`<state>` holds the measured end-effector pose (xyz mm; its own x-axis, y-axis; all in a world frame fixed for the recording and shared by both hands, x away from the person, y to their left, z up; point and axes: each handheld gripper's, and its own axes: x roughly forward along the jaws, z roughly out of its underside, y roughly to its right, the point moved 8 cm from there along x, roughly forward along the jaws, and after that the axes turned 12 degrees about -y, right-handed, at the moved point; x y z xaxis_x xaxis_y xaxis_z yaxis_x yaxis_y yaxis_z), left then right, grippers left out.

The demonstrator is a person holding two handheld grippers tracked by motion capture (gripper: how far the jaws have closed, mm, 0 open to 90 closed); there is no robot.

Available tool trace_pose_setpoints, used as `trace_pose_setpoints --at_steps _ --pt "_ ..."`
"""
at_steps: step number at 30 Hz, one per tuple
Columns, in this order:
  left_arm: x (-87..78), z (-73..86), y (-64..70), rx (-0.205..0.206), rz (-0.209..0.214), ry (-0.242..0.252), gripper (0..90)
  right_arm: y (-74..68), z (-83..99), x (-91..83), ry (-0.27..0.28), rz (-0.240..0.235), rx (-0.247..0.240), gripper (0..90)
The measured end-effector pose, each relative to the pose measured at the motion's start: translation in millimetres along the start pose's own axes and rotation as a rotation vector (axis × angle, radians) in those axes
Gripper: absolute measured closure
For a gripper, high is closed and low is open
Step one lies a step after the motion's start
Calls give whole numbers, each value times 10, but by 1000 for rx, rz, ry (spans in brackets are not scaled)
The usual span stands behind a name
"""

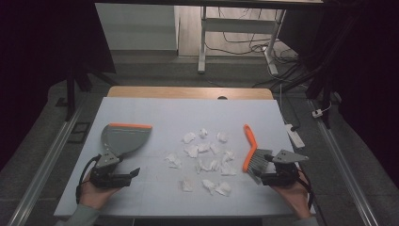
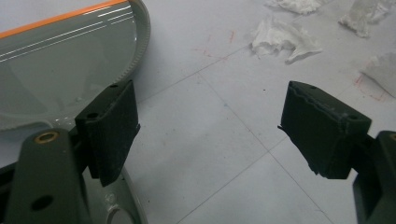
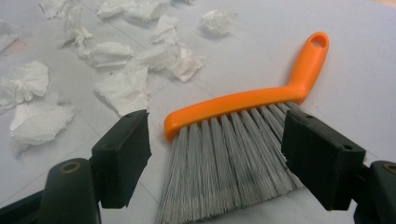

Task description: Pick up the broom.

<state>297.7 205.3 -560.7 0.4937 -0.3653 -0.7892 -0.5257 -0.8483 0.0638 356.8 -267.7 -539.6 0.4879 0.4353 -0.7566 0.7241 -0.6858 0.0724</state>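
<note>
The brush lay near the table's right edge, bristles between the right gripper's open jaws, ready for seizing. The left gripper, jaws open and empty, sat beside the dustpan near the left edge. Paper scraps lay mid-table, apparently for sweeping.

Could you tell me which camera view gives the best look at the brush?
The right gripper view: the brush lies close between the open jaws, orange handle and grey bristles sharp. The high view shows it small beside the right gripper. The left gripper view faces the dustpan instead.
</note>
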Motion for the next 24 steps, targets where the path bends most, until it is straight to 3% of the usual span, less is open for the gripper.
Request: trace_pose_setpoints --at_steps 9,24 --pt "-5 -26 -12 -1 -2 13 211 -17 24 34 -20 6 -21 241" --pt "46 -56 -17 13 -12 -1 204 10 -36 -28 -28 7 5 278"
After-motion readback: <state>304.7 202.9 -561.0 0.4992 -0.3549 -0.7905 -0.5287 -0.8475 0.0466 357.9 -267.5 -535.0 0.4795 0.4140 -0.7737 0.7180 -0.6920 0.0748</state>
